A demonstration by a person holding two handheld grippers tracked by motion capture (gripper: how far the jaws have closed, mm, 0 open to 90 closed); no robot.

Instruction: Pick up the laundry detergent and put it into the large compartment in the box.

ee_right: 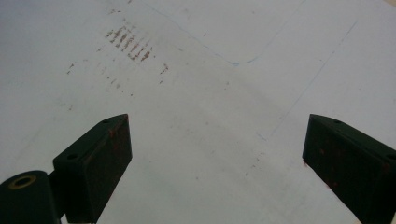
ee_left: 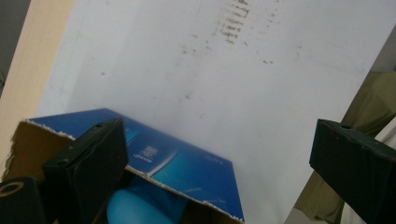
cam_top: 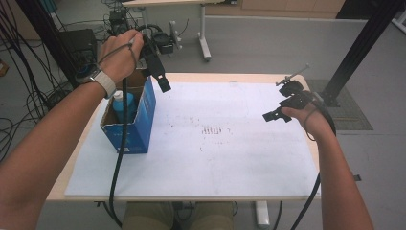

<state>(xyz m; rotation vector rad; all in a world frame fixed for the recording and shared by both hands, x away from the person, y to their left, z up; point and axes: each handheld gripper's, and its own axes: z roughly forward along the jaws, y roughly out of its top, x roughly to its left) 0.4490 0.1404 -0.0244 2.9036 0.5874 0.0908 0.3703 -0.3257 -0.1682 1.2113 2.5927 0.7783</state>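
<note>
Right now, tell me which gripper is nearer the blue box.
Left. The left gripper hangs open just above the blue box, at its far end. The right gripper is open too, across the white sheet near the table's right edge.

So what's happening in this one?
A person holds a gripper in each hand over a white sheet-covered table. The left gripper, jaws open, hovers above an open blue cardboard box that holds a blue bottle with a white cap. The right gripper, also open and empty, hangs over the sheet's right side.
</note>
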